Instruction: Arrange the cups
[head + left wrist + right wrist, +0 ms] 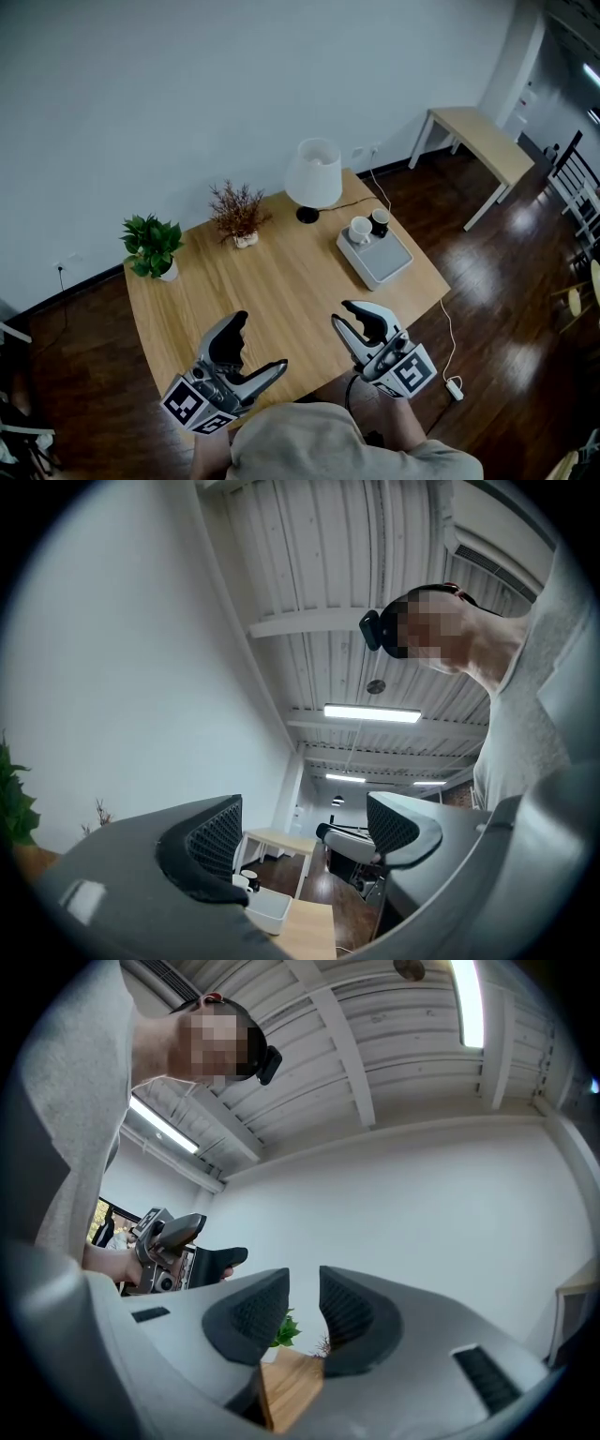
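Grey left gripper (262, 342) wide, right gripper (340, 312) narrow

Your left gripper (261, 343) sits at about seven o'clock in the head view, tipped slightly upward and aimed toward one o'clock, its jaws spread wide with nothing between them. Your right gripper (343, 314) sits at about five o'clock, aimed toward eleven, its jaws a narrow gap apart and empty.
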